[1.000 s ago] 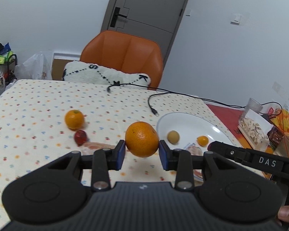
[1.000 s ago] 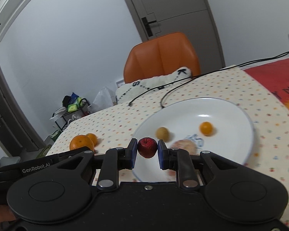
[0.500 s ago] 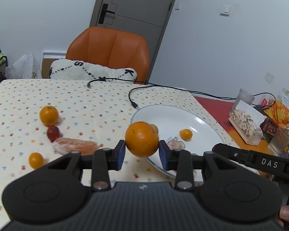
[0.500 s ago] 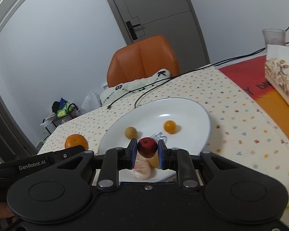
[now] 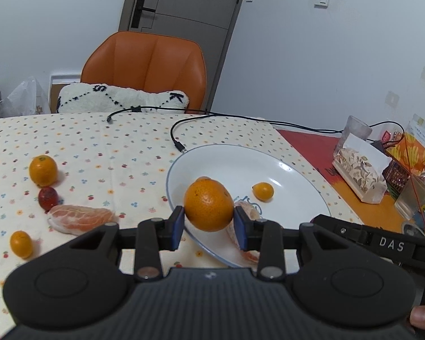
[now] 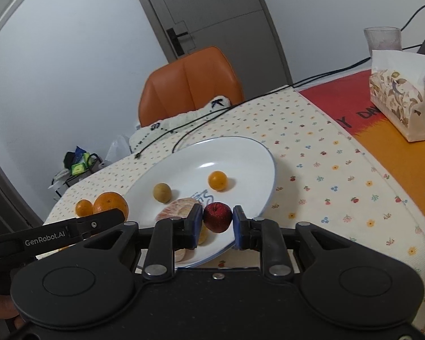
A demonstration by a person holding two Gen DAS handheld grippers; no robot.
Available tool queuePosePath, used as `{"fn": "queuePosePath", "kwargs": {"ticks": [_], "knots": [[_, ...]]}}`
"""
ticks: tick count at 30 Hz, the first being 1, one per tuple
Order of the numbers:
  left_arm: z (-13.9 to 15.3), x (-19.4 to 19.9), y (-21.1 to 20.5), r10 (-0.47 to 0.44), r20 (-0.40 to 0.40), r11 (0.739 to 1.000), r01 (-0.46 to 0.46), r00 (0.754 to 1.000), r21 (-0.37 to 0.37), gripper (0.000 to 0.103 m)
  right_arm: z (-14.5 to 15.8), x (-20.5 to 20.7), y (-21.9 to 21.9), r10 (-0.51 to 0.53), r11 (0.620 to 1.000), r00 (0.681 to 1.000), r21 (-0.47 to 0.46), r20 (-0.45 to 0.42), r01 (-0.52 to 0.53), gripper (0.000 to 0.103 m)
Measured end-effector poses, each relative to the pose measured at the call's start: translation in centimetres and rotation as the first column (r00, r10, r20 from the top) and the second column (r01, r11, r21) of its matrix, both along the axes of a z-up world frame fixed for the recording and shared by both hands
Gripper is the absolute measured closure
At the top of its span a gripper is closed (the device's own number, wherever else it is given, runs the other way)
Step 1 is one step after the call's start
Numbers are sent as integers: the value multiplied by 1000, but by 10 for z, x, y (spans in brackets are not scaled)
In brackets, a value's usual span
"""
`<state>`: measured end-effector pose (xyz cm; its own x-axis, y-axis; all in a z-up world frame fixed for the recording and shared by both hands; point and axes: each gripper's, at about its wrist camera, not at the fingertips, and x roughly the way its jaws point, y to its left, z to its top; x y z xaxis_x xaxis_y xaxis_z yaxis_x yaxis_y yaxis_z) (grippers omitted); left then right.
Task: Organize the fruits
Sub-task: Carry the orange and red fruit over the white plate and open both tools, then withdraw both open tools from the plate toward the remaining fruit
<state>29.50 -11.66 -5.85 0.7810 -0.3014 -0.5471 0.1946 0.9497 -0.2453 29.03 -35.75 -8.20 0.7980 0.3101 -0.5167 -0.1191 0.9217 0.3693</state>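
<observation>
My left gripper (image 5: pixel 208 221) is shut on a large orange (image 5: pixel 208 205), which hangs over the near left rim of the white plate (image 5: pixel 235 167). In the right wrist view, my right gripper (image 6: pixel 217 221) holds a small red fruit (image 6: pixel 217 216) over the near part of the plate (image 6: pixel 240 155). Its jaws are opening, and the pads still touch the fruit's sides. On the plate lie a kumquat (image 6: pixel 217 180), a brownish round fruit (image 6: pixel 162 192) and a peeled citrus piece (image 6: pixel 178 211). On the cloth to the left lie an orange (image 5: pixel 43 170), a red fruit (image 5: pixel 47 197), a peeled segment (image 5: pixel 80 218) and a kumquat (image 5: pixel 21 244).
A black cable (image 5: pixel 178 133) loops across the cloth just behind the plate. To the right stand a tissue box (image 5: pixel 359 170), a glass (image 5: pixel 355 130) and snack packets. An orange chair (image 5: pixel 147 65) with a white cushion (image 5: pixel 121 102) is at the table's far edge.
Both grippers have moved in over the plate, each with its fruit. The orange has gone from beside the plate to above its rim. The red fruit now hangs lower, over the plate's near part.
</observation>
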Motion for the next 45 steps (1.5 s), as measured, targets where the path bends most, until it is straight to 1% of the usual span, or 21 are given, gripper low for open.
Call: {"fn": "queuePosePath", "kwargs": {"ticks": [3, 7, 10, 14, 16, 18, 22, 23, 25, 28, 30, 32, 35, 36, 37, 38, 40, 42, 43, 44, 45], "knots": [[-3, 4, -1, -2, 1, 1000, 2, 1000, 1, 67, 3, -1, 3, 6, 1000, 1000, -12, 10, -6, 76], [-1, 9, -4, -15, 6, 1000, 15, 1000, 8, 67, 4, -2, 0, 0, 1000, 1000, -1, 8, 0, 76], [5, 4, -5, 1, 44, 999, -3, 999, 41, 64, 3, -3, -1, -4, 1000, 1000, 10, 6, 4, 76], [11, -1, 0, 13, 47, 999, -15, 999, 35, 63, 5, -5, 2, 3, 1000, 1000, 14, 10, -4, 76], [12, -4, 3, 23, 47, 999, -25, 999, 40, 60, 6, -7, 5, 11, 1000, 1000, 17, 17, -12, 74], [15, -7, 7, 26, 47, 999, -28, 999, 44, 52, 8, -9, 7, 15, 1000, 1000, 20, 21, -16, 71], [20, -16, 18, 51, 59, 997, -54, 997, 49, 40, 10, -12, 13, 29, 999, 999, 28, 27, -30, 70], [22, -19, 21, 60, 61, 997, -63, 996, 49, 35, 11, -13, 15, 33, 999, 999, 28, 28, -34, 70], [24, -23, 28, 79, 64, 995, -83, 995, 51, 31, 13, -14, 19, 44, 999, 998, 27, 32, -45, 68], [28, -29, 37, 106, 67, 992, -109, 992, 55, 27, 17, -18, 25, 57, 998, 997, 24, 43, -58, 63], [31, -33, 43, 123, 72, 990, -128, 990, 61, 23, 19, -20, 28, 66, 998, 997, 23, 50, -67, 56], [33, -38, 49, 139, 81, 987, -145, 987, 66, 20, 22, -23, 32, 70, 997, 996, 18, 60, -71, 51], [38, -46, 59, 160, 87, 984, -166, 983, 63, 19, 24, -26, 38, 82, 996, 994, 18, 70, -84, 46], [39, -49, 62, 166, 87, 984, -171, 982, 53, 18, 24, -26, 40, 87, 996, 994, 24, 71, -89, 41], [41, -52, 66, 169, 92, 984, -173, 981, 44, 17, 25, -25, 42, 87, 995, 994, 31, 71, -89, 39], [42, -55, 69, 170, 97, 984, -175, 981, 44, 14, 25, -26, 45, 88, 995, 993, 32, 75, -91, 36], [45, -60, 74, 182, 108, 980, -190, 977, 60, 12, 27, -27, 53, 99, 995, 991, 21, 85, -101, 30], [47, -64, 79, 198, 116, 976, -207, 973, 66, 12, 30, -27, 58, 111, 993, 989, 26, 100, -115, 21], [48, -65, 82, 203, 117, 975, -211, 972, 64, 11, 31, -27, 60, 118, 992, 987, 33, 107, -122, 19], [48, -66, 84, 205, 115, 975, -213, 972, 65, 11, 32, -28, 63, 125, 991, 986, 36, 112, -130, 14], [48, -67, 86, 204, 111, 975, -212, 973, 66, 10, 33, -28, 65, 130, 990, 985, 37, 116, -135, 7]]}}
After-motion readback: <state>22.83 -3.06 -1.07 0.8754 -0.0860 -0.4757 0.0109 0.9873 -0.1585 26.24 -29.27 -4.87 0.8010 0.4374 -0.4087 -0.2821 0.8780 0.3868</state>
